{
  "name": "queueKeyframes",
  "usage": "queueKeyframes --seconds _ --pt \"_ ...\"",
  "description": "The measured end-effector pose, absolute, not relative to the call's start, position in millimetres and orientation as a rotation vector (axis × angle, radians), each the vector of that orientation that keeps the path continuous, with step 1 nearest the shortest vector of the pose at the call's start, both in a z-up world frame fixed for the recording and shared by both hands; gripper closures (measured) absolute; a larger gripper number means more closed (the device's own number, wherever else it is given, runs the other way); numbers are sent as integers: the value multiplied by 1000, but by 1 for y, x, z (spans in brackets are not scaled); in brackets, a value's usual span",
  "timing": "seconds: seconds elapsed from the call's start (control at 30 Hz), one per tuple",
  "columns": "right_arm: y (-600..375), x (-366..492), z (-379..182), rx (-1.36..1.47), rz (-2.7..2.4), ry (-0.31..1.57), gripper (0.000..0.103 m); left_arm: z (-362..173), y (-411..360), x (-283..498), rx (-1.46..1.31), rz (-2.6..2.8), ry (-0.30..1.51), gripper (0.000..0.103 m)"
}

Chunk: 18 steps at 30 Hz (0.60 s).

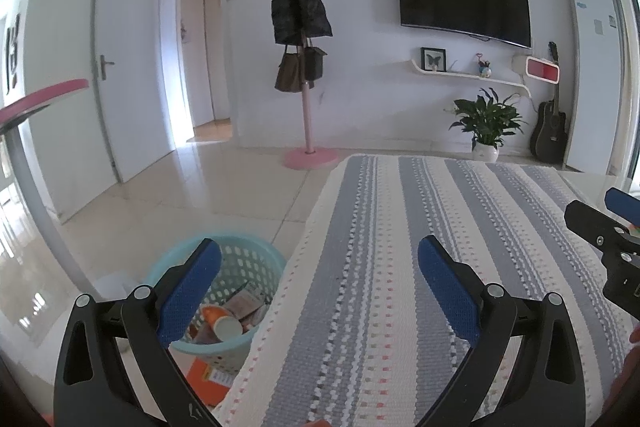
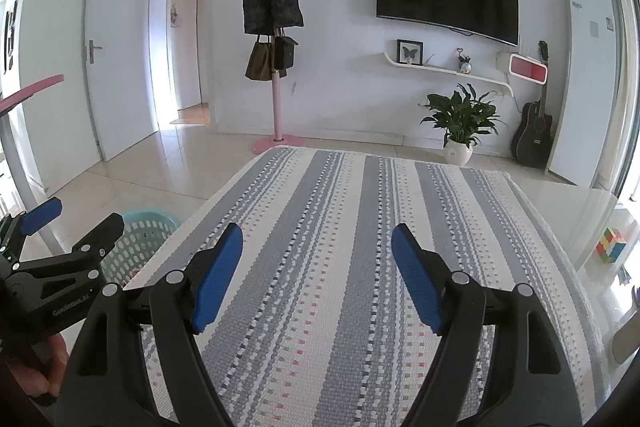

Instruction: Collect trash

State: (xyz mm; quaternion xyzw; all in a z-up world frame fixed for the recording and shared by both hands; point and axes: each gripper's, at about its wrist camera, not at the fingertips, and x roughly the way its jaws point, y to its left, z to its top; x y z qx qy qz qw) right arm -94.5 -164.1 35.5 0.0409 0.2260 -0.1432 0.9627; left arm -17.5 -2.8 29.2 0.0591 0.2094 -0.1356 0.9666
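Observation:
A light blue perforated trash basket (image 1: 256, 255) stands on the floor left of the table; it holds an orange cup (image 1: 222, 323), wrappers and other trash. It also shows in the right wrist view (image 2: 140, 235). My left gripper (image 1: 320, 267) is open and empty, over the table's left edge, its left finger above the basket. My right gripper (image 2: 318, 251) is open and empty over the striped tablecloth (image 2: 340, 267). Each gripper shows at the edge of the other's view.
An orange box (image 1: 208, 371) lies on the floor by the basket. A multicoloured cube (image 2: 610, 245) sits on the glass table at the right. A pink coat stand (image 1: 306, 131), a potted plant (image 1: 486, 125) and a guitar (image 1: 550, 131) stand by the far wall.

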Motion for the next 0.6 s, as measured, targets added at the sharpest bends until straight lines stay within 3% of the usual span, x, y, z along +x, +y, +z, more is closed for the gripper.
queueKeyframes --seconds 0.6 --pt "-162 -96 37 83 -300 452 26 31 -1 -21 116 -286 413 7"
